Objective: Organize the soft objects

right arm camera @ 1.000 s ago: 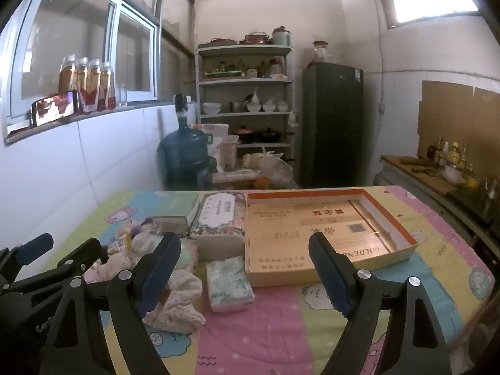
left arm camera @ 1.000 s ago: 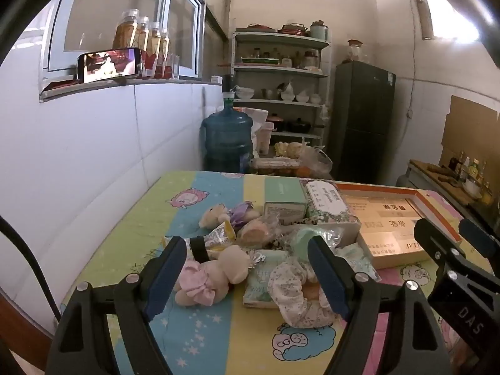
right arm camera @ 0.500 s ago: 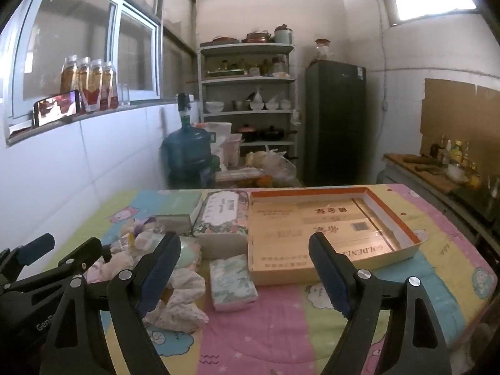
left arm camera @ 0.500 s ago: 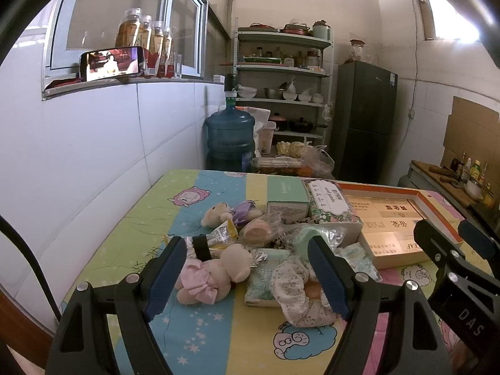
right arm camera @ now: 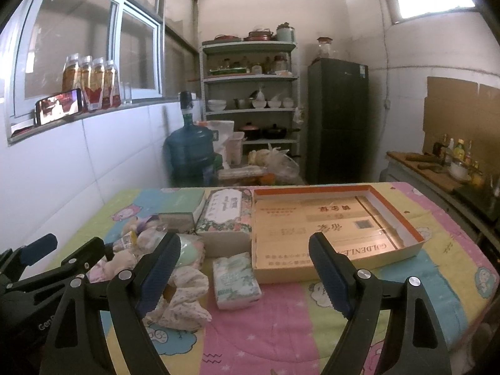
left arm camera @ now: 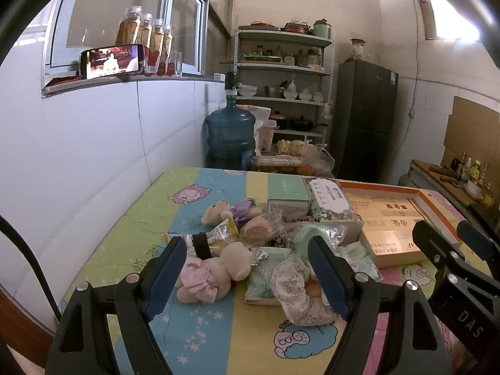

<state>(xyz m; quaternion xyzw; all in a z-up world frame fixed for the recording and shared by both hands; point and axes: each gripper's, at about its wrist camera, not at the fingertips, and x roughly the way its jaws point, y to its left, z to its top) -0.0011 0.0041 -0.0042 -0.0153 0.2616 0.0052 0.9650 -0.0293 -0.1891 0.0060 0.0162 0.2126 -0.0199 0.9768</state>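
My left claw [left arm camera: 247, 268]: released, jaws wide apart, nothing between the pads; it hangs above the near edge of the desk [left arm camera: 200, 328].
My right claw [right arm camera: 245, 273]: released too, jaws wide, nothing gripped.
Only my left view shows: the bear in the pink dress [left arm camera: 212, 273] lying on its side just beyond my left claw, a second bear in purple [left arm camera: 229, 211] farther back, and a yellow snack packet [left arm camera: 218, 234] between them.
Only my right view shows: the whole orange-rimmed tray [right arm camera: 397, 209] on the right half of the desk.
Both views show: the floral cloth [right arm camera: 184, 297], crumpled, and the tissue pack [right arm camera: 234, 279] beside it, near the tray's front wall.
Tray contents: only printed cardboard on its floor; no soft thing lies inside.
Other boxes: a floral tissue box [right arm camera: 226, 215] stands against the tray's left wall, a mint green box [left arm camera: 287, 200] left of that.
Soft things relative to claws: heaped left of the tray, ahead of my left claw and left of my right claw.
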